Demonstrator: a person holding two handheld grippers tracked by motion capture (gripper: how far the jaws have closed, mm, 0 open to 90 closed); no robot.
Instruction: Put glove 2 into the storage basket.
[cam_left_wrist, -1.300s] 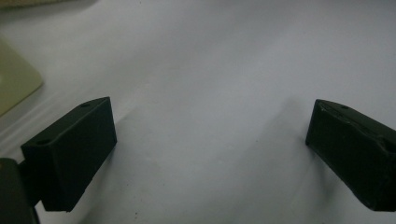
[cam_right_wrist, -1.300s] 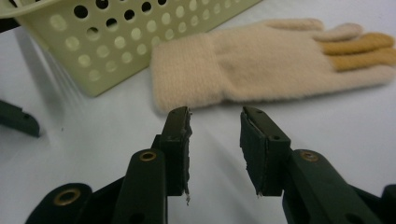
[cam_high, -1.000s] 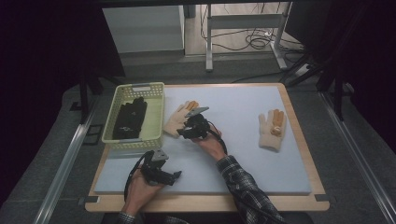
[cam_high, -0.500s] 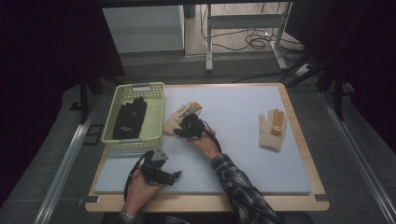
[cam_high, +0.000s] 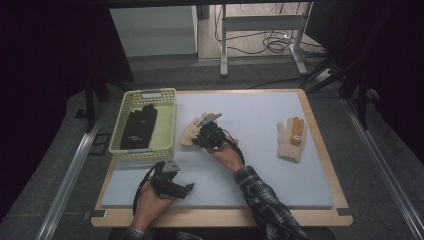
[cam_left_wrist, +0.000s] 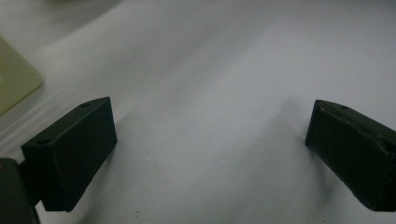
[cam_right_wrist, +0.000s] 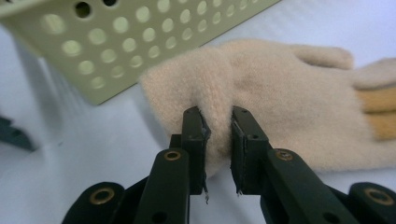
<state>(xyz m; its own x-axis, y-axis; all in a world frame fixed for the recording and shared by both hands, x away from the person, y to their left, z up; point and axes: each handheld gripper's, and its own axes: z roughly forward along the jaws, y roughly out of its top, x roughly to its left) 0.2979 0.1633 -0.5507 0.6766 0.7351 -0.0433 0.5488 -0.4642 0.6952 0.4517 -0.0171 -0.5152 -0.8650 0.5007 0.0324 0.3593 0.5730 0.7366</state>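
— On the grey mat (cam_high: 260, 165), what sits around that glove?

— To its left, close by, stands a pale green perforated basket (cam_high: 167, 125) with a black glove (cam_high: 139, 126) lying inside. Well off to the right lies a second cream glove (cam_high: 291, 139), palm down, with orange-yellow fingers. Beyond the table's far edge, cables (cam_high: 272, 45) trail on the floor by a metal stand.

— Anything in the way?

— Between the glove and the basket, nothing that I can see; the basket's holed wall (cam_right_wrist: 140, 42) rises just behind the glove's cuff in the right gripper view.

— And the glove being handled?

— Cream knitted glove (cam_right_wrist: 280, 98), fuzzy, lying flat on the mat just right of the basket, cuff toward the gripper, fingers pointing away. Two of its fingers are orange-yellow. Its cuff edge is bunched into a fold.

— So who has it?

— That right gripper (cam_right_wrist: 218, 128) has just been closing, and its black jaws now pinch that fold of the cuff between them. From above, the right gripper (cam_high: 209, 135) sits over the glove's near end.

— What about the other one?

— Nearer the person, the left gripper (cam_high: 172, 184) rests low over bare mat, jaws spread wide with nothing between them.
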